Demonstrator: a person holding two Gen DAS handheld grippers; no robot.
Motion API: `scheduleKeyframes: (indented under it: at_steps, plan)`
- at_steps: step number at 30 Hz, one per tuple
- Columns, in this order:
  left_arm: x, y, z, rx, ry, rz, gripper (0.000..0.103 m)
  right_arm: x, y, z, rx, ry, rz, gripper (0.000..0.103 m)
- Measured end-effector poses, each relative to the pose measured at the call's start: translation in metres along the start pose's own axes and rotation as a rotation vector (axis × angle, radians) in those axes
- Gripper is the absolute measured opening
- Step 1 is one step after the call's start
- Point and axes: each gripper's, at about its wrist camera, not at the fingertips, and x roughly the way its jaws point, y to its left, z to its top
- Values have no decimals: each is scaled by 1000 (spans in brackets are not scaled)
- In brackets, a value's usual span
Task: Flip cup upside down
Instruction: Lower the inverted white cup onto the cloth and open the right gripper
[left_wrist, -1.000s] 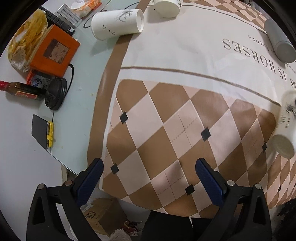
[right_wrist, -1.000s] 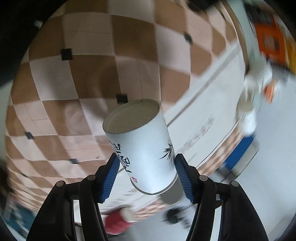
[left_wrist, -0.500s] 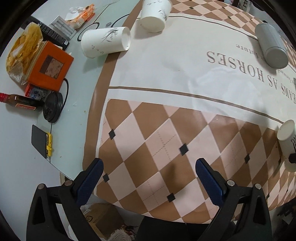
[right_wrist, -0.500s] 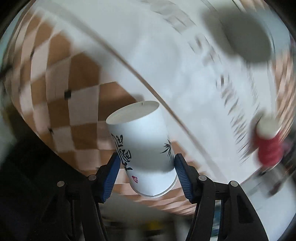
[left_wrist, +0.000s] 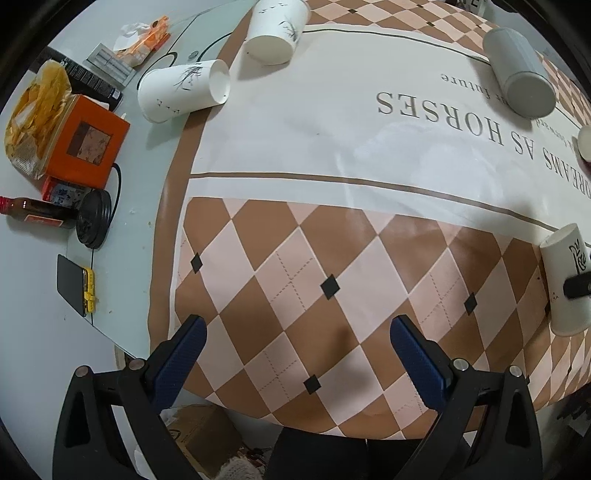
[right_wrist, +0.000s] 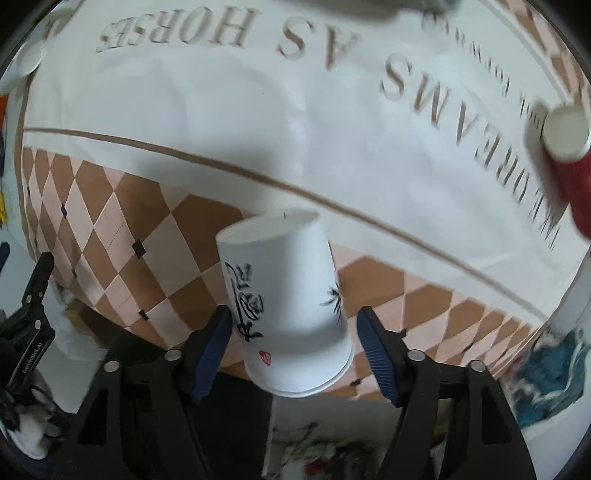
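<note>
A white paper cup (right_wrist: 286, 306) with black calligraphy stands upside down, base up and rim down, on the checked tablecloth near its front edge. My right gripper (right_wrist: 293, 339) sits around it with its blue pads (right_wrist: 214, 343) slightly apart from the cup wall. The same cup shows at the right edge of the left wrist view (left_wrist: 567, 280). My left gripper (left_wrist: 297, 354) is open and empty above the checked part of the cloth.
Two white cups (left_wrist: 184, 90) (left_wrist: 275, 29) lie on their sides at the far left. A grey cylinder (left_wrist: 521, 70) lies far right. A red cup (right_wrist: 570, 162) is at the right. An orange box (left_wrist: 86, 142), a bottle (left_wrist: 37, 214) and a phone (left_wrist: 72, 284) sit left.
The right gripper has swung the cup over and brought it down onto the cloth, and its pads have drawn slightly away from the cup. The left gripper has shifted back a little.
</note>
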Motion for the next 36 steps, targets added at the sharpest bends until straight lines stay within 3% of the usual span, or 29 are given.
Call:
scheduleKeyframes:
  at_steps: [4,7,13,22,27,32,36]
  plan:
    - [0,-8,1,19,5,-3,102,-14,10,0,-69,-100,-72,74]
    - [1,-16,4,34,14,-16,102,-18,14,4,-86,-125,-83,56]
    - [1,-31,20,45,21,-87,102,-40,3,-9,-9,-270,2,55]
    - [-1,-49,61,58,-13,-148,102,-90,-33,-17,218,-742,104,55]
    - [1,-58,73,75,-31,-145,103,-78,-18,-29,265,-978,57,55]
    - [0,-66,71,91,-38,-142,103,-62,-14,-46,259,-1081,19,55]
    - [-3,-78,63,102,-39,-141,103,-52,-9,-61,248,-1087,8,55]
